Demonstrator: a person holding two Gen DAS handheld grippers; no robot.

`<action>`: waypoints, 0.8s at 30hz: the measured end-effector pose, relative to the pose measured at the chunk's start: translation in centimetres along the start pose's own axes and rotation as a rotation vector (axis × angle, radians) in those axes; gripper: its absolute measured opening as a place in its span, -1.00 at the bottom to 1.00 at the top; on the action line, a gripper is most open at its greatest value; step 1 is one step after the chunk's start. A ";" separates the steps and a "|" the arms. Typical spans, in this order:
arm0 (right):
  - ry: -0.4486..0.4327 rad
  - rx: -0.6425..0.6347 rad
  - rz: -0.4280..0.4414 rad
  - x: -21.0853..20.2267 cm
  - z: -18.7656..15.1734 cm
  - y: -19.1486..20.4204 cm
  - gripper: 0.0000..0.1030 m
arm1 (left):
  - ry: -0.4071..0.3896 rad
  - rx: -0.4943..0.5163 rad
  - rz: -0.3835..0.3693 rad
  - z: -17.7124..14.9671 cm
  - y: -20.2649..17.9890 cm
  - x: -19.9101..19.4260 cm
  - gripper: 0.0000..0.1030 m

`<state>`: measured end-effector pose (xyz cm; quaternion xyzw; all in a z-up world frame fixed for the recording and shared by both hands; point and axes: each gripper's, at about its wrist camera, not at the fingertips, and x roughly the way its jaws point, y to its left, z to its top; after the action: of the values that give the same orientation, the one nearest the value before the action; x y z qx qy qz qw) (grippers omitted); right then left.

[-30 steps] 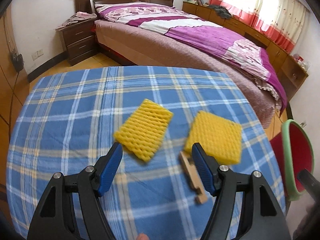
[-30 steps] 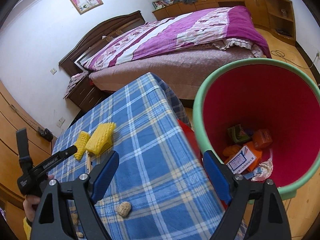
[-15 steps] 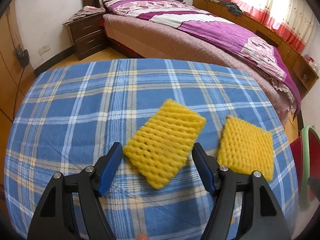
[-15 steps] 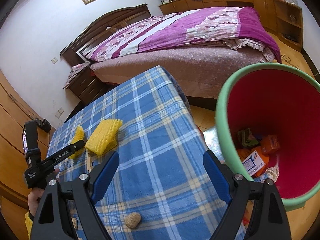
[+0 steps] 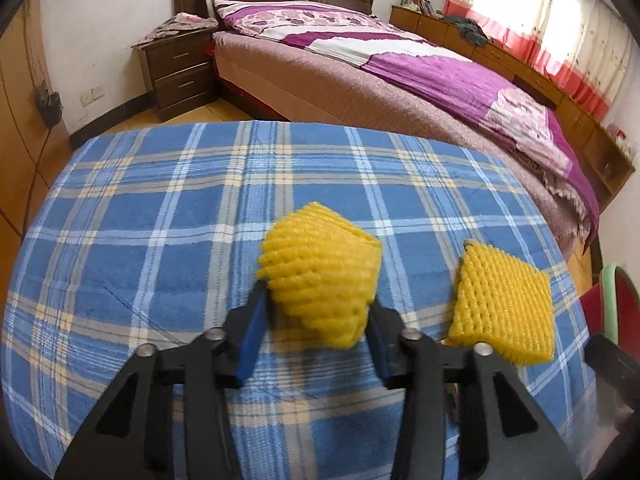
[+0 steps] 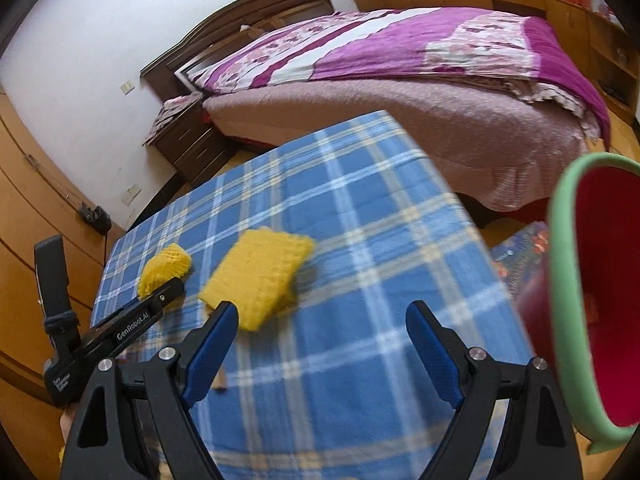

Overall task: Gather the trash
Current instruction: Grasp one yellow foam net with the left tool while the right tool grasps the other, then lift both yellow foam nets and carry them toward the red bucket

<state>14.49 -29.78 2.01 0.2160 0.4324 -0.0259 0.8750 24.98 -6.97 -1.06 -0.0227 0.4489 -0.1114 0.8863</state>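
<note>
Left gripper: jaws just closed in on foam net, now squeezed and bunched on checked tablecloth. Right gripper: spread, nothing held. Second foam net left lying beside; bin contents cut off. Small wooden piece partly hidden, unidentified

A home bedroom: made bed, wooden nightstand, curtained window.
</note>
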 end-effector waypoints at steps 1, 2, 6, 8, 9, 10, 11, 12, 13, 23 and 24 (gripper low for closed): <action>0.006 -0.006 0.007 0.5 0.2 0.4 0.70 | -0.001 -0.010 -0.005 0.1 0.2 0.0 -0.28; 0.015 -0.009 0.014 1.1 0.3 0.9 0.70 | -0.001 -0.023 -0.012 0.1 0.6 -0.1 -0.35; 0.060 -0.004 0.038 3.2 0.6 1.9 0.56 | 0.002 -0.057 -0.039 0.1 1.2 -0.2 -0.55; 0.080 0.003 0.045 4.1 0.6 2.1 0.36 | 0.006 -0.068 -0.051 0.1 1.5 -0.2 -0.63; 0.085 0.008 0.047 4.4 0.6 2.2 0.32 | 0.008 -0.075 -0.059 0.1 1.6 -0.2 -0.68; 0.076 0.008 0.049 4.4 0.6 2.2 0.24 | 0.010 -0.081 -0.066 0.1 1.7 -0.1 -0.71; 0.074 0.008 0.056 4.4 0.7 2.3 0.19 | 0.013 -0.086 -0.073 0.1 1.7 -0.1 -0.78; 0.078 0.013 0.066 4.5 0.7 2.2 0.09 | 0.015 -0.090 -0.079 0.1 1.8 0.0 -0.79; 0.081 0.020 0.080 4.5 0.7 2.3 -0.01 | 0.015 -0.092 -0.083 0.1 1.8 0.0 -0.79; 0.020 -0.009 0.113 2.5 0.7 2.6 -0.75 | -0.011 -0.070 -0.105 0.2 1.2 -1.0 -0.85; 0.010 -0.011 0.117 2.1 0.7 2.6 -0.75 | -0.016 -0.066 -0.103 0.3 1.1 -1.2 -0.85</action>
<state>16.88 -27.46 1.71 0.2359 0.4236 0.0287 0.8741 24.72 -5.68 -0.08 -0.0760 0.4433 -0.1420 0.8818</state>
